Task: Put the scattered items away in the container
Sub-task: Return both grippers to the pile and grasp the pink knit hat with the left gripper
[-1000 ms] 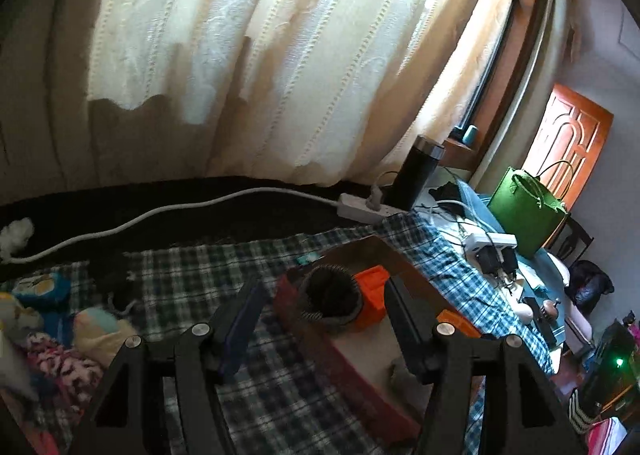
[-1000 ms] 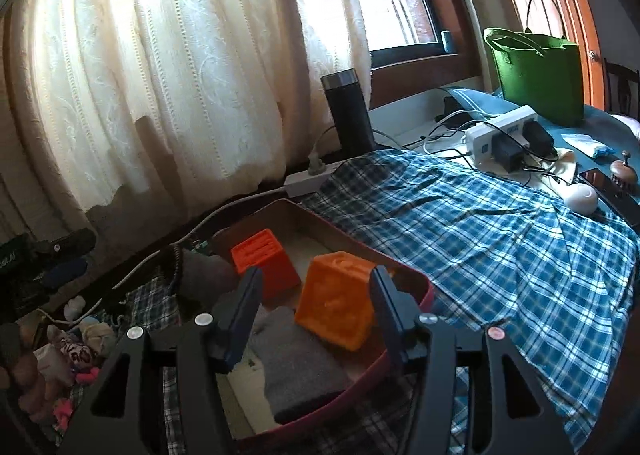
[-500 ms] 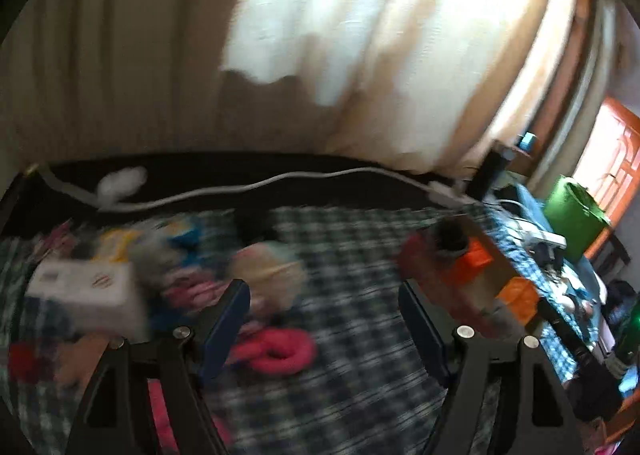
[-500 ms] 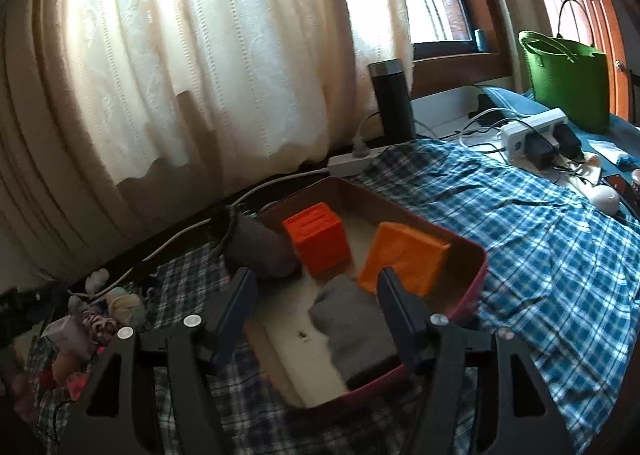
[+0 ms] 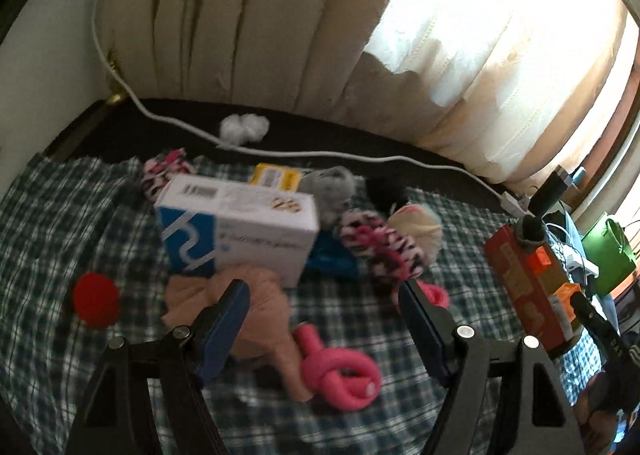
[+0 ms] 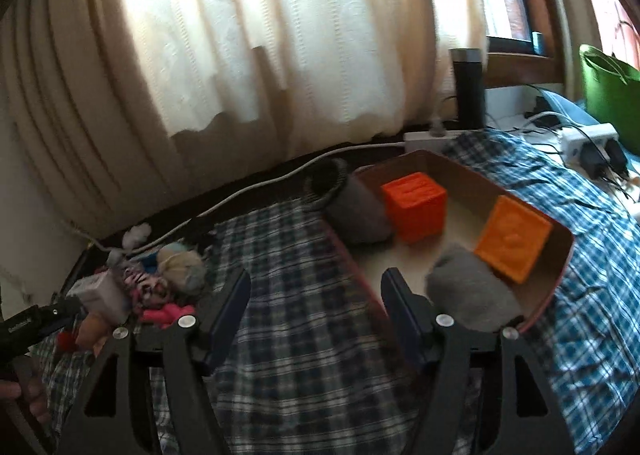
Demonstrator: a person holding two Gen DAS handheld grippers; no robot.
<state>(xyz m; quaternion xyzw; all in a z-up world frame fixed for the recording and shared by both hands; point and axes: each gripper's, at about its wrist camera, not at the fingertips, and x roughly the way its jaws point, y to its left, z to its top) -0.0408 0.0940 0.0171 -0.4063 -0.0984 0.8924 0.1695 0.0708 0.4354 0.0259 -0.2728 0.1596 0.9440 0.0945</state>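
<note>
Scattered items [image 5: 280, 251] sit heaped on the plaid cloth, well apart from the container [image 6: 460, 223]. My left gripper [image 5: 322, 309] hangs spread and empty above them; my right gripper [image 6: 316, 299], just widened, holds nothing. Next: pick one.

Plaid cloth [image 5: 72, 223] carries white box [image 5: 240, 231], tray [image 6: 460, 171].
</note>
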